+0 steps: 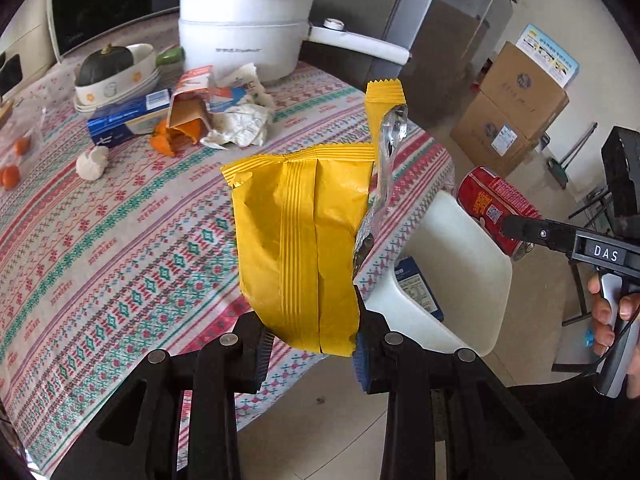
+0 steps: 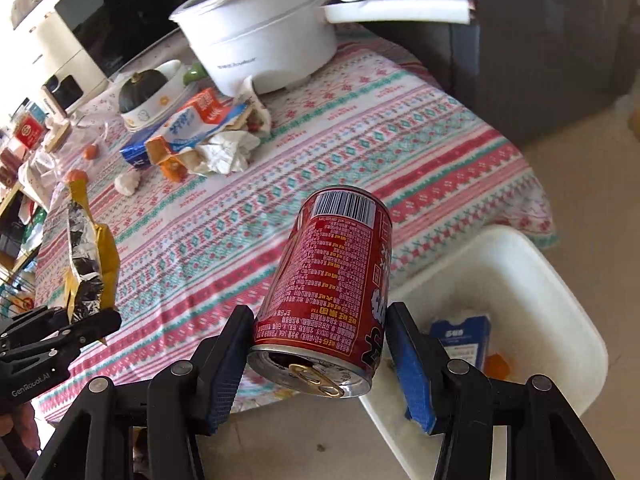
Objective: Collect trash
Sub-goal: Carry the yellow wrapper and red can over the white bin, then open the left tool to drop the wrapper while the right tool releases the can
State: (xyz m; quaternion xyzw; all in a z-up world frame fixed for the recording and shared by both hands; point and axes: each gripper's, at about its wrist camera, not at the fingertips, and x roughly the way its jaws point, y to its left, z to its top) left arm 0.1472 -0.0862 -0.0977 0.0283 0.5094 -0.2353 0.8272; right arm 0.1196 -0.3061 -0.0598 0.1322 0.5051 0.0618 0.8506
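My left gripper (image 1: 310, 350) is shut on a yellow snack bag (image 1: 304, 232) with a foil inside, held upright above the table's near edge; the bag also shows in the right wrist view (image 2: 90, 264). My right gripper (image 2: 320, 356) is shut on a red drink can (image 2: 332, 284), opened end toward the camera, held beside the white bin (image 2: 532, 280). The can (image 1: 492, 204) and the bin (image 1: 468, 264) show at the right of the left wrist view. The bin holds a blue carton (image 2: 464, 338) and orange peel (image 2: 496, 364).
A patterned tablecloth (image 1: 120, 240) covers the table. At its far side lie crumpled paper and torn cartons (image 1: 224, 112), orange peel (image 1: 168, 140), a blue box (image 1: 124, 118), a white pot (image 1: 244, 28), a bowl with a squash (image 1: 112, 72). Cardboard boxes (image 1: 516, 112) stand on the floor.
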